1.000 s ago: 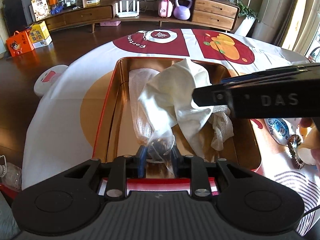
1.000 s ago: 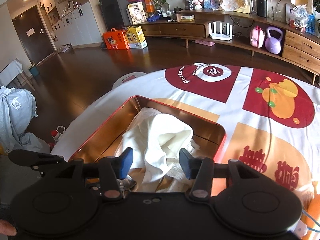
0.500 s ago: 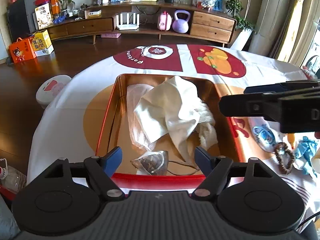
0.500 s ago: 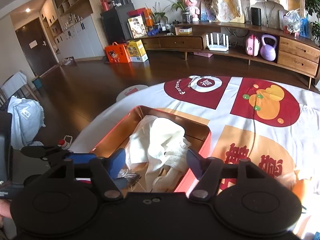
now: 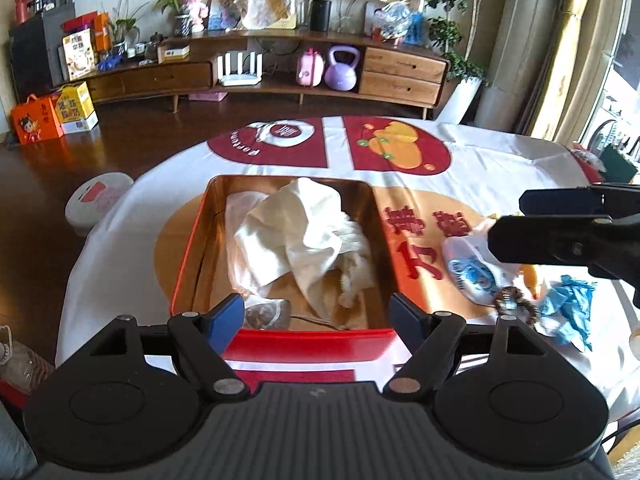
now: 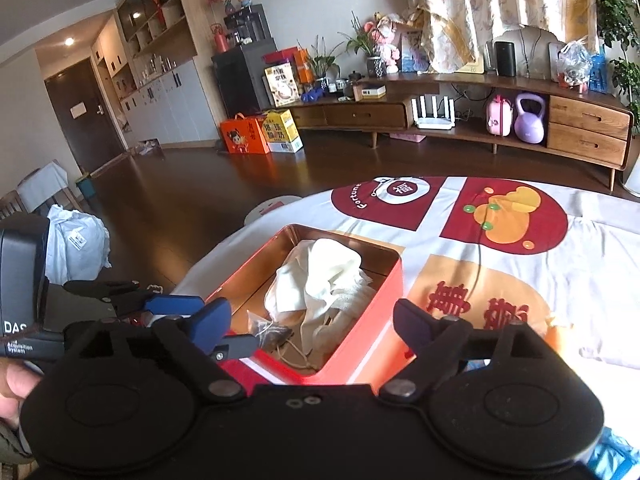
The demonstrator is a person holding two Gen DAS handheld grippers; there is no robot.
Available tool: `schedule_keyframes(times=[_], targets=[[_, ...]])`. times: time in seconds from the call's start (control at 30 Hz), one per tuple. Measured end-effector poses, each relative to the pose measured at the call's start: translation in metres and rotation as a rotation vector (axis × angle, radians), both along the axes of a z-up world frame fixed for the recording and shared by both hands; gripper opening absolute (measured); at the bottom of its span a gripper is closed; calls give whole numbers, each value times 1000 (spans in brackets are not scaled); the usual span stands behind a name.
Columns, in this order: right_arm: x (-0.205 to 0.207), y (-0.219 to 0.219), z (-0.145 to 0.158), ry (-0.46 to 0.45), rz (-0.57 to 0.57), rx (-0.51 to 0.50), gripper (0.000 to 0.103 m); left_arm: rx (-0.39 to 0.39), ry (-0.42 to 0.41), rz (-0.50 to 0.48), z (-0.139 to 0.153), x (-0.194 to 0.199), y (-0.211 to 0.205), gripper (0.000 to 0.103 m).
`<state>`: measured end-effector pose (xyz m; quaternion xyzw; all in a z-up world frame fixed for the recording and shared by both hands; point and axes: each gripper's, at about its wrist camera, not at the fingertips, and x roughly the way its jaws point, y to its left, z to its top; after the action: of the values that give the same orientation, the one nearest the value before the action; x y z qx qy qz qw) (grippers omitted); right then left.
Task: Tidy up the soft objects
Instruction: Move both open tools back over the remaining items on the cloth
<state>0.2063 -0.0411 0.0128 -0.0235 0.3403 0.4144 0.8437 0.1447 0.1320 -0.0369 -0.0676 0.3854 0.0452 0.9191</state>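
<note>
**Both hand-held grippers released above the red tin**

The left hand-held gripper [image 5: 316,314] hangs over the near rim of the red tin [image 5: 308,342], its blue fingers spread wide with nothing between them. Just ahead of its left finger a small clear pouch [image 5: 266,312] lies on the tin's golden floor; farther ahead, between the finger lines, sits a crumpled cream cloth [image 5: 300,232] over a white mesh cloth [image 5: 354,264]. To its right, outside the tin on the patterned surface [image 5: 500,160], lie a white printed bag [image 5: 472,276], a brown beaded scrunchie [image 5: 514,306] and a blue crumpled glove [image 5: 568,312].

The right hand-held gripper [image 6: 312,322] has its jaws just opened wide and holds nothing; the tin's near right corner lies between its fingers, the cloths ahead and slightly left.
</note>
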Motion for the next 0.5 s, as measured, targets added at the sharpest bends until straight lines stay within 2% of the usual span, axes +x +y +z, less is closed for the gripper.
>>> schedule_keyframes(times=[0.13,0.33,0.5], targets=[[-11,-22,4,-9,-11,12,96,3,-35,-20,11,-10,-13,86],[-25,-56,4,-12,-52,29,102,-7,-69,-42,19,-20,-32,86],[-36,-87,3,-43,-86,21,103,-32,-101,-50,19,-24,-47,99]])
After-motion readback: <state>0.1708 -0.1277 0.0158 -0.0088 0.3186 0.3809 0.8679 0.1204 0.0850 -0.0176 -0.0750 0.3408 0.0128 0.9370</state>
